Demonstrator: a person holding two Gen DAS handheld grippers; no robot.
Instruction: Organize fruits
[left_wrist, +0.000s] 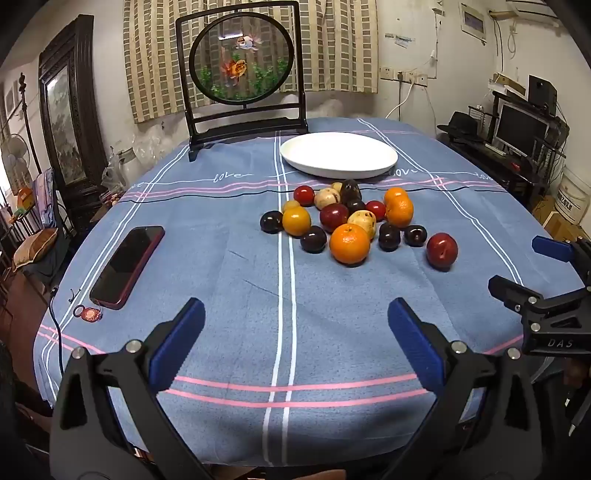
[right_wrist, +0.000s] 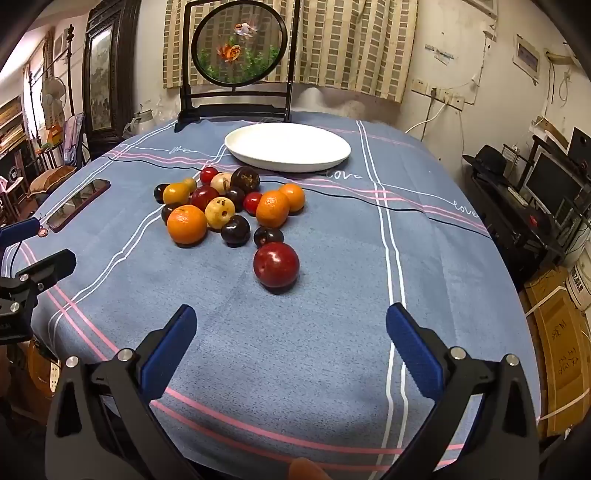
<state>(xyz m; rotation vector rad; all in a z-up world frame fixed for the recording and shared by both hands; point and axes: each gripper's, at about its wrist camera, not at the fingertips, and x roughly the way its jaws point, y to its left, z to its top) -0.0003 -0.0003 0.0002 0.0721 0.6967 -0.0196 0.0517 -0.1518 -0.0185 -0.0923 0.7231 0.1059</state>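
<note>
While both the left gripper (left_wrist: 295, 343) and right gripper (right_wrist: 291, 347) hover wide-jawed and empty, a clumsy nudge could roll the red plum (right_wrist: 276, 264) off the tablecloth (right_wrist: 332, 314).

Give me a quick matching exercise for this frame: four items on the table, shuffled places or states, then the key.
Items:
1. white plate
2. phone
3. lone red plum
4. round goldfish screen

Places or states:
A. lying flat near the table's left edge
B. apart from the fruit pile, nearest the right gripper
C. nothing on it, just behind the fruit pile
D. standing upright at the far end of the table

Pairs: 1-C, 2-A, 3-B, 4-D
</note>
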